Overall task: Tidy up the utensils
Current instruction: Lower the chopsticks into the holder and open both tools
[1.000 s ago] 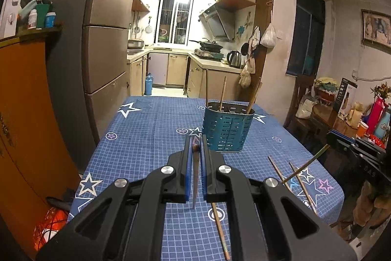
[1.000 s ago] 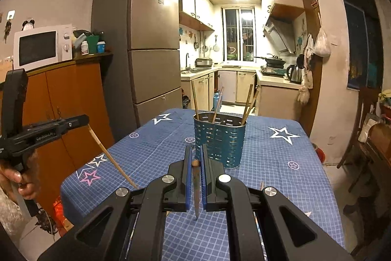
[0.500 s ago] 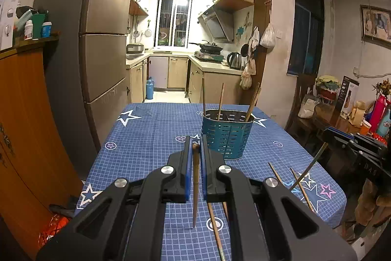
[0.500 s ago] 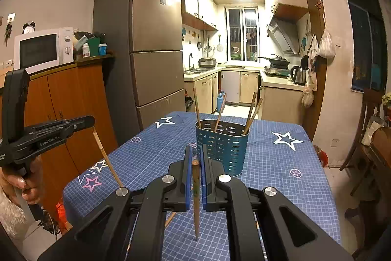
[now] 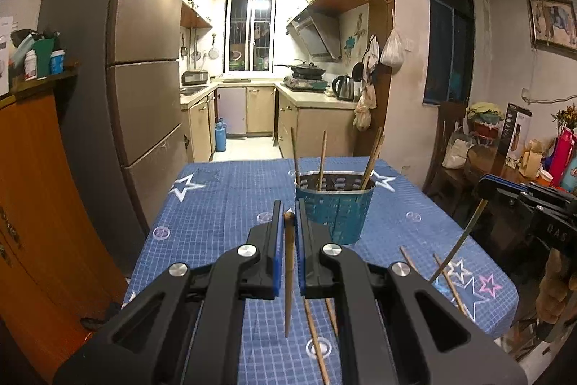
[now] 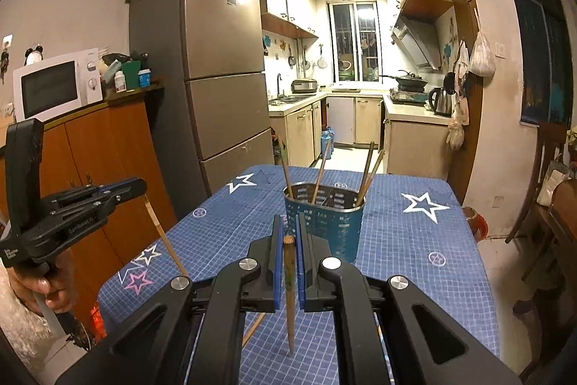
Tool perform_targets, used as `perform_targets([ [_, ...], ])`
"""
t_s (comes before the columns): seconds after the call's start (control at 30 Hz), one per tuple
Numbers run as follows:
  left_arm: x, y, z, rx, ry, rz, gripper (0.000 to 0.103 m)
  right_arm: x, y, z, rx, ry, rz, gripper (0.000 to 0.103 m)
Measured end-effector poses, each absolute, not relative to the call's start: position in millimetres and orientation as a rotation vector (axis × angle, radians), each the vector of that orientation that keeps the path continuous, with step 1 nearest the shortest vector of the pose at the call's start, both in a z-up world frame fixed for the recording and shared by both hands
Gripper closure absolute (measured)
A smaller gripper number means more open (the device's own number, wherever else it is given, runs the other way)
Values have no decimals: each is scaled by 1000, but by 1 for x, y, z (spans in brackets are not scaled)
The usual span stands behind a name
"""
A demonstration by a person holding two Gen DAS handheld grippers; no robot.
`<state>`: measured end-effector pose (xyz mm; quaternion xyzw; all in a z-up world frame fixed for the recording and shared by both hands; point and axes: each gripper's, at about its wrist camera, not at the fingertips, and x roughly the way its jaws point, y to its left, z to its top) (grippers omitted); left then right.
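Observation:
A blue perforated utensil holder (image 5: 334, 208) stands mid-table with several chopsticks upright in it; it also shows in the right wrist view (image 6: 324, 226). My left gripper (image 5: 287, 215) is shut on a wooden chopstick (image 5: 288, 276) that hangs down, held short of the holder and to its left. My right gripper (image 6: 287, 233) is shut on another chopstick (image 6: 289, 294), just in front of the holder. Loose chopsticks (image 5: 447, 276) lie on the blue checked tablecloth (image 5: 223, 204) at the near right. Each gripper shows in the other's view, the right one (image 5: 523, 204) and the left one (image 6: 90, 201).
A tall fridge (image 6: 223, 78) and an orange cabinet (image 6: 108, 150) with a microwave (image 6: 54, 85) stand left of the table. Chairs and a cluttered side table (image 5: 505, 154) are on the right. The kitchen lies behind.
Both grippers have risen and tilted, each still holding its chopstick. The holder now sits lower and farther off in both views.

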<state>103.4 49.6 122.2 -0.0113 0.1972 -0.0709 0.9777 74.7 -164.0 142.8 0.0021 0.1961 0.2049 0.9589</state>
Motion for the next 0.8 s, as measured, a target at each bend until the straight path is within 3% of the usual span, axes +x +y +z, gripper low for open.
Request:
perform_targets([
  [0.47,196,3,208,-27,201,-220,98,151,-171,244,39,214,309,95],
  [0.8,272,-16,208,-23,169,-212,98,234,-173,257,92,136,229,95],
])
